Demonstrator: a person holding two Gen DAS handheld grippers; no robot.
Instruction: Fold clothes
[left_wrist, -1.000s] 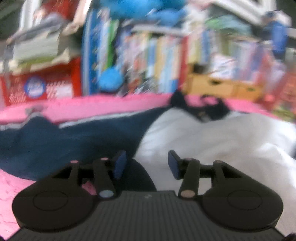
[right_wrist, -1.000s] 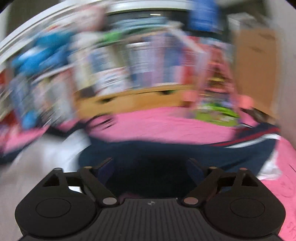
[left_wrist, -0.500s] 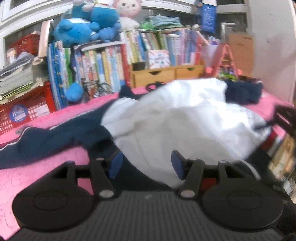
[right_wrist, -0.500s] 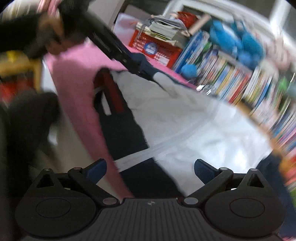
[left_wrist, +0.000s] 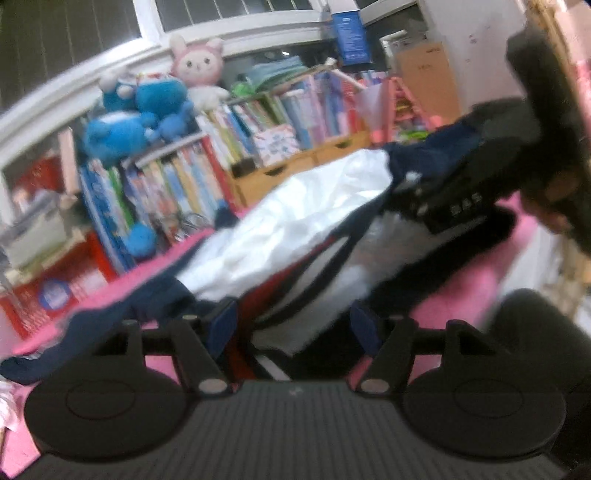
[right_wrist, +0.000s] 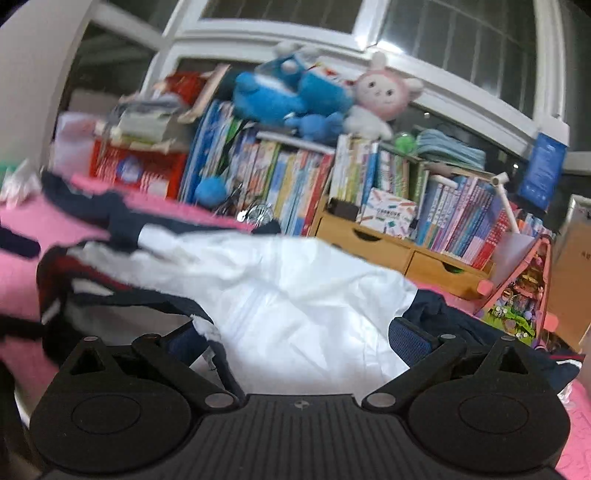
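Surface: a pink cover (right_wrist: 44, 221) fills the lower frame of both views, bare at the lower left and lower right edges.
Left gripper: left gripper (left_wrist: 293, 325) sits low centre in its own view, fingers spread wide with nothing pinched; cloth lies between the blue pads (left_wrist: 221, 325) but I cannot tell whether it touches them.
Right gripper: right gripper (right_wrist: 299, 343) sits low centre in its own view, fingers spread wider still, the white lining bunched between them, no grip visible.
Garment: one navy jacket (right_wrist: 295, 295) turned white side out, with red and white stripes at the left of the right view; it lies crumpled across the middle of the cover, just ahead of both grippers.
Other gripper seen: a dark, blurred device (left_wrist: 480, 184) held in a hand (left_wrist: 554, 199) at the upper right of the left view, above the jacket.
Plush toys: about three, two blue (right_wrist: 288, 96) and one pink rabbit-like (right_wrist: 384, 96), on top of the books.
Books: one long row (right_wrist: 295, 192), too many to count; spines unreadable.
Drawers: two wooden (right_wrist: 399, 254) under the books.
Red basket: one (right_wrist: 136, 173), upper left; round blue label, writing blurred.
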